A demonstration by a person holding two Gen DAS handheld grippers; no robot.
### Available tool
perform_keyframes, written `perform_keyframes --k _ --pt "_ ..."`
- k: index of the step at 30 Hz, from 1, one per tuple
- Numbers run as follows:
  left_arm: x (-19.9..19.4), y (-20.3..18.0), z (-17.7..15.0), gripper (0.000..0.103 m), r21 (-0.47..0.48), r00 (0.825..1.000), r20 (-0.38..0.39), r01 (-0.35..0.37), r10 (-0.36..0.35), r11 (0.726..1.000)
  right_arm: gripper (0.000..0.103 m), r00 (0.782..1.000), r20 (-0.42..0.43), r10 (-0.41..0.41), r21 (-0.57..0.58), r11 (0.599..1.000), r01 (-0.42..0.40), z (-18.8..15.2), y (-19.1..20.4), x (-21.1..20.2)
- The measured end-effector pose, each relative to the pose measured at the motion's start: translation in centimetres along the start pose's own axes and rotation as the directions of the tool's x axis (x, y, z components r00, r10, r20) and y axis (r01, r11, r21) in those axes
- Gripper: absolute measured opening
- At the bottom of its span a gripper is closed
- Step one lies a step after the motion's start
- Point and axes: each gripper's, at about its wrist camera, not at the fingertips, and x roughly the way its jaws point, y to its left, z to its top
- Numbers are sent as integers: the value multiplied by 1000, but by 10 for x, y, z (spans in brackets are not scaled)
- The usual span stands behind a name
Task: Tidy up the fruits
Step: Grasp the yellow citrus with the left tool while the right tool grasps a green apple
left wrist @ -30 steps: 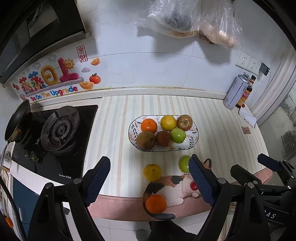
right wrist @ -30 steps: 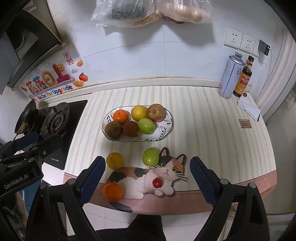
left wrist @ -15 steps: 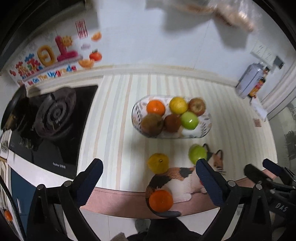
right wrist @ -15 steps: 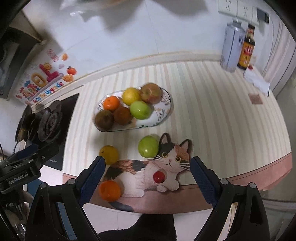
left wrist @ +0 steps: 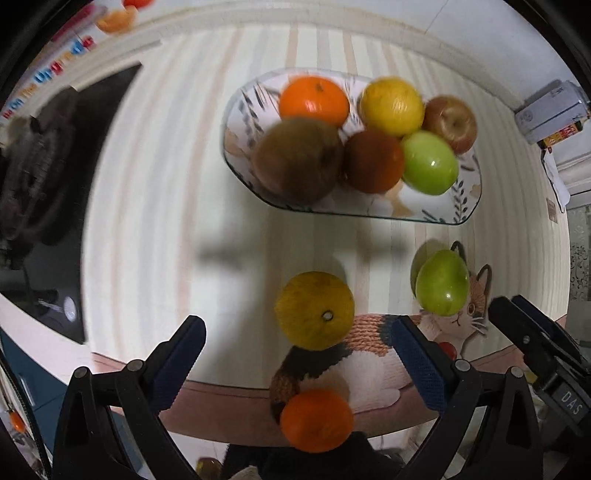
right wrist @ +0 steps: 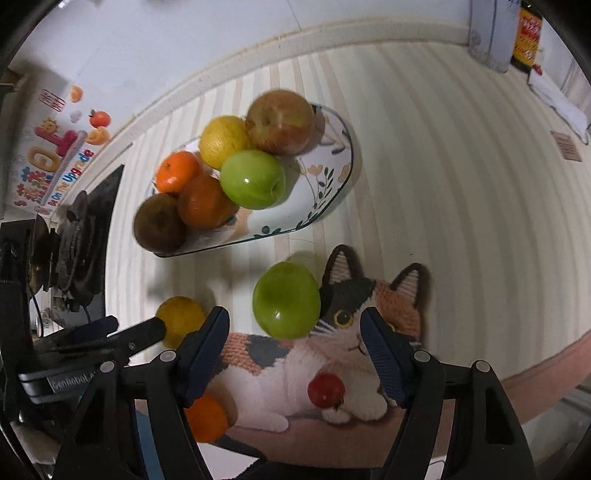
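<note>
A patterned oval plate on the striped counter holds several fruits. Loose near the front edge lie a yellow citrus, a green apple, an orange and a small red fruit on a cat-shaped mat. My left gripper is open, above and around the yellow citrus, not touching it. My right gripper is open, just in front of the green apple.
A black gas stove stands at the left. A spray can and a sauce bottle stand at the back right by the wall. The counter's front edge is close below the loose fruits.
Both grippers have dropped toward the counter and come closer to the loose fruits. The left now frames the yellow citrus, the right the green apple. Both stay open.
</note>
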Motion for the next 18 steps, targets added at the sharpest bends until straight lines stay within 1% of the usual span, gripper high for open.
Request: perform_keyframes --k 2,5,6,8,9,10,11,12,15,16,17,18 --pt "13 -4 4 103 4 1000 -28 5 -5 1000 76 1000 -20 3 7 1000 -3 5 -2 11" --pt "26 -8 6 103 8 999 -49 11 -11 1000 76 999 -42 -1 11 1000 1 11 -2 24" --pt "29 -9 7 101 13 998 -56 19 -19 1000 76 999 -49 3 13 1000 -2 12 -1 27" --pt "35 -12 7 94 30 998 -63 25 -24 999 76 998 -66 7 13 1000 -6 14 0 33" --pt "38 -13 6 85 39 997 -68 29 -26 999 76 997 -74 9 11 1000 -8 14 1 37" --pt "40 -14 5 72 44 997 -77 34 -31 998 76 996 -83 13 12 1000 -12 15 3 42" --pt "42 -13 4 66 45 996 -84 37 -33 998 76 996 -89 12 11 1000 -11 15 4 44" --pt "44 -13 3 58 48 995 -91 35 -30 998 76 995 -98 14 9 1000 -13 16 5 47" --pt "44 -10 1 58 46 995 -87 53 -49 998 76 992 -121 28 17 1000 -26 17 7 57" --pt "44 -9 0 58 47 995 -87 60 -56 997 71 991 -127 33 18 999 -30 18 7 61" --pt "43 -8 -1 58 47 995 -86 61 -57 997 61 990 -136 38 19 999 -36 18 8 64" --pt "43 -6 -2 58 47 995 -86 57 -53 997 58 989 -147 37 17 999 -35 18 9 67"
